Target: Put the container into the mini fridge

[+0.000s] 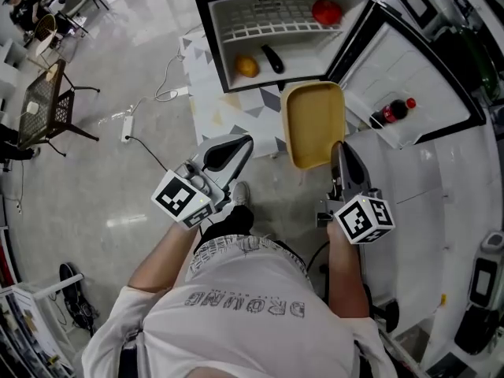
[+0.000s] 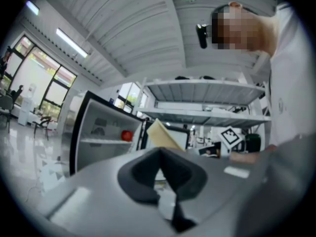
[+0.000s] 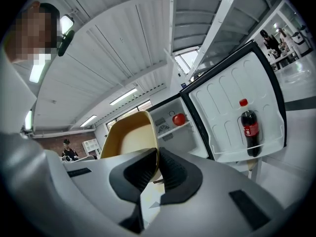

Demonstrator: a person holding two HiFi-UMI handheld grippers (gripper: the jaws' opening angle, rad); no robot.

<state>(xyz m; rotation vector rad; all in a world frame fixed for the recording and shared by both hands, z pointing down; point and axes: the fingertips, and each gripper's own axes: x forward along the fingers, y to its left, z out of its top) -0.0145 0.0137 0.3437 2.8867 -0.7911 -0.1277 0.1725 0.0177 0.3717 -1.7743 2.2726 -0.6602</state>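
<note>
Step in hand: the carry toward the open mini fridge [image 1: 214, 38] is judged to be under way; the placing itself is not yet done.
Container [image 1: 313, 124]: a shallow yellow tray with its open side up, empty as far as can be seen. It is held in the air just in front of the fridge opening, outside the cabinet, and is touched by nothing but the jaws.
Right gripper [image 1: 338, 151]: it is closed on the near rim of the container, with one pad inside the wall and one outside, so the tray is held by a single edge.
Left gripper [image 1: 246, 142]: its pads are brought together with nothing between them. It is held beside the container and apart from it.
Door [image 1: 417, 61]: it is swung wide to the right, and a cola bottle [image 1: 391, 112] is kept in its rack.
Inside: a red fruit [image 1: 326, 11] is seen on the wire shelf [image 1: 260, 30]. An orange [image 1: 246, 67] and a dark object [image 1: 272, 58] lie in the compartment below.
Next move: the tray must be carried forward through the opening, kept level, and set down where room is left. The lower compartment looks partly taken, so the free right side or the bare left of the shelf is judged likeliest.
Caution: with only one rim gripped, sagging or twisting of the far end is to be expected, and the frame edges must be cleared.
</note>
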